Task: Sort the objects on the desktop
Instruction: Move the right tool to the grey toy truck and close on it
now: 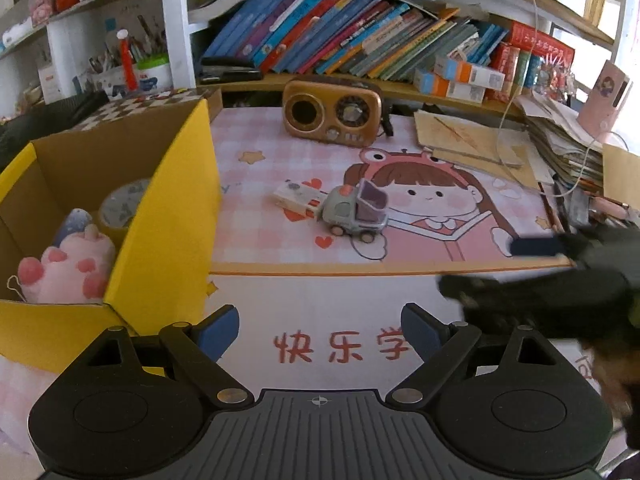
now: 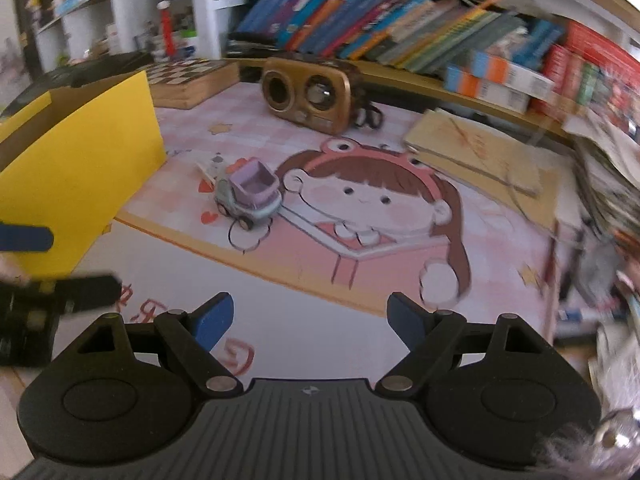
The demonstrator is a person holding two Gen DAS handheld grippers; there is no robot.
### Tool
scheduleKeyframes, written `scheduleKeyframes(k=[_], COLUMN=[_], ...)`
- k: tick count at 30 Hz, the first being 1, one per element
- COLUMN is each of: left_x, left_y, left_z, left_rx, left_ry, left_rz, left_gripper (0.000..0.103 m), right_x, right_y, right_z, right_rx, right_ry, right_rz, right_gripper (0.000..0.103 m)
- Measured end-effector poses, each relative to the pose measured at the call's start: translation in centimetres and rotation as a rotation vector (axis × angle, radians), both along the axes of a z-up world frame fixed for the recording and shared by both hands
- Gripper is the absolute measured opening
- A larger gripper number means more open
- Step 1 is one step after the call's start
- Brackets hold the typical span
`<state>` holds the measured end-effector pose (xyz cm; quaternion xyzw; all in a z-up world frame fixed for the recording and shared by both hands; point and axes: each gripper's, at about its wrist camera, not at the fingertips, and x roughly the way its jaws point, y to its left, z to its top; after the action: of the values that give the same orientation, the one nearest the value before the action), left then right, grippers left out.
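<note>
A grey and purple toy truck point(image 1: 356, 212) stands on the pink desk mat, touching a small white box point(image 1: 298, 197) on its left. Both also show in the right wrist view, the truck point(image 2: 248, 194) and the box point(image 2: 209, 168) behind it. A yellow cardboard box point(image 1: 168, 216) at the left holds a pink plush toy point(image 1: 70, 272) and a tape roll point(image 1: 120, 204). My left gripper point(image 1: 320, 332) is open and empty above the mat's near edge. My right gripper point(image 2: 310, 320) is open and empty; it also shows at the right of the left wrist view point(image 1: 496, 266).
A gold retro radio point(image 1: 332, 112) stands at the back of the mat. Brown envelopes and stacked papers point(image 1: 480, 144) lie at the right. A shelf of books point(image 1: 340, 32) runs behind. A checkerboard box point(image 2: 188, 78) sits behind the yellow box point(image 2: 80, 160).
</note>
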<state>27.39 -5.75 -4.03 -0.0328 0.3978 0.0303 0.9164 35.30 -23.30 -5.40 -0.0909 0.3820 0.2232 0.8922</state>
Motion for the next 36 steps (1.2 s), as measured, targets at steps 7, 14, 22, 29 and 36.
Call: scheduleKeyframes(k=[7, 14, 22, 29, 36], left_x=[1.3, 1.2, 0.0, -0.9, -1.1], left_y=[0.1, 1.4, 3.4, 3.1, 3.1], left_z=[0.5, 0.6, 1.0, 1.4, 1.4], left_rx=[-0.014, -0.013, -0.022, -0.014, -0.014], left_ry=[-0.096, -0.094, -0.071, -0.074, -0.071], left_rz=[0.031, 0.123, 0.203, 0.202, 0.207], left_gripper=[0.089, 0.080, 0.082, 0.082, 0.082], right_x=[3.5, 4.6, 5.7, 7.7, 8.8], right_y=[1.0, 2.1, 5.8, 9.6, 9.1], right_z=[0.6, 1.6, 0.2, -2.3, -3.0], right_rx=[0.006, 0.032, 0.011, -0.079, -0.056], right_ry=[-0.041, -0.062, -0.050, -0.031, -0.033], right_rz=[0.019, 0.110, 0.311, 0.404, 0.365], right_gripper=[0.083, 0.083, 0.083, 0.083, 0.051])
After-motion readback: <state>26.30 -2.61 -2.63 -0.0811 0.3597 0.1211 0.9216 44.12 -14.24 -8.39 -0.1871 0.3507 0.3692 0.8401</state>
